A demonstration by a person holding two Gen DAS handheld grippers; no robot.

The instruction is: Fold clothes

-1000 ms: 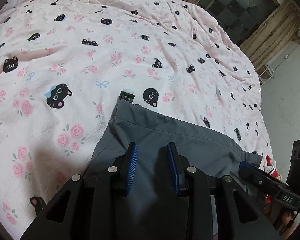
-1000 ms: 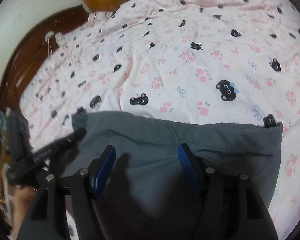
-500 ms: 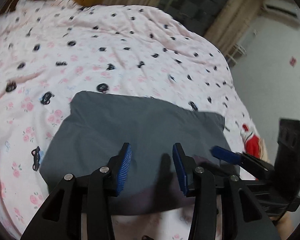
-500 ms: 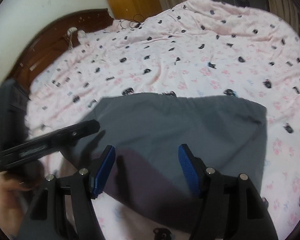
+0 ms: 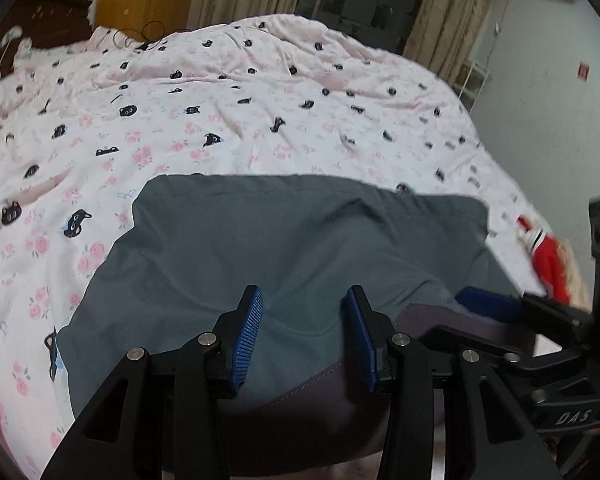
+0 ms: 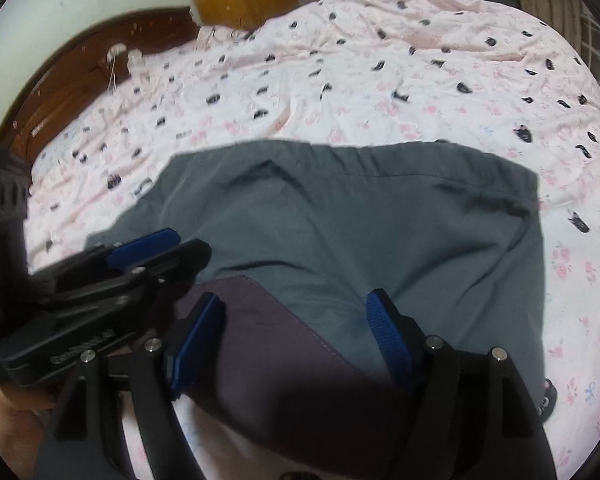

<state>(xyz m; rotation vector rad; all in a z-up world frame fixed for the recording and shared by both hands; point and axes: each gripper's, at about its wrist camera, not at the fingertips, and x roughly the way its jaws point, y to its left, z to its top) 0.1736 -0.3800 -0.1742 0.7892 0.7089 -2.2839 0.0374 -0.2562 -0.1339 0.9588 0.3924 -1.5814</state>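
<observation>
A folded grey garment lies flat on the pink cat-print bed sheet. It also shows in the right wrist view, with a darker purple-grey layer at its near edge. My left gripper is open and empty, held over the garment's near edge. My right gripper is open and empty over the same edge. Each gripper shows in the other's view: the right one at the right, the left one at the left.
A dark wooden headboard and an orange wooden door stand behind the bed. Curtains and a window are at the back. A red and white item lies at the bed's right edge.
Both grippers have pulled back and up from the garment. The whole folded garment and more of the room now show. Both stay open.
</observation>
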